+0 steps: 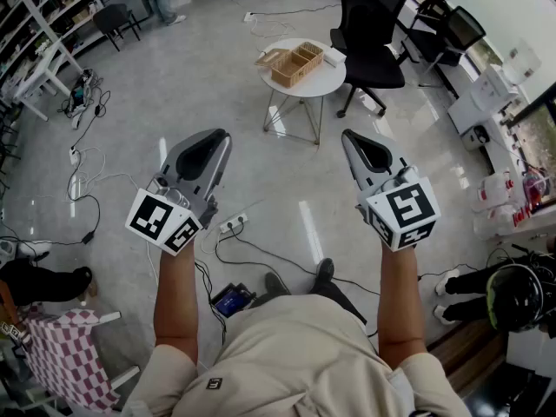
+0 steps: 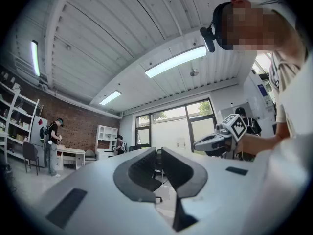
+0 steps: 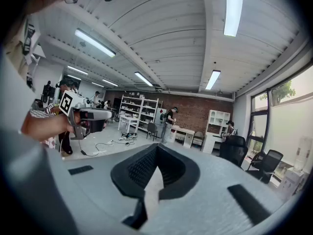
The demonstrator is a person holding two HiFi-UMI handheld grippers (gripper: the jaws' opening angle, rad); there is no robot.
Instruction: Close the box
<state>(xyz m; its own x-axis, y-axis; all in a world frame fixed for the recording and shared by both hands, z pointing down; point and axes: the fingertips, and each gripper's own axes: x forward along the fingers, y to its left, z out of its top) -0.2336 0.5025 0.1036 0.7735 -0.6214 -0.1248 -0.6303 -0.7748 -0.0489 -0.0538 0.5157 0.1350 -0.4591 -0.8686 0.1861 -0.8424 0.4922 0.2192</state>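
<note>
Box [image 1: 294, 63] sits on the table [image 1: 326, 83], upper centre, well ahead of you. Right gripper [image 1: 351, 137] looks marginally nearer than left gripper [image 1: 221, 137]. Both sets of fingers are together, holding nothing.

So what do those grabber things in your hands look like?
The left gripper and right gripper are pale grey wedges with dark ribbed pads inside. Each carries a white cube with black square markers at the back. The person wears a beige short-sleeved shirt.
</note>
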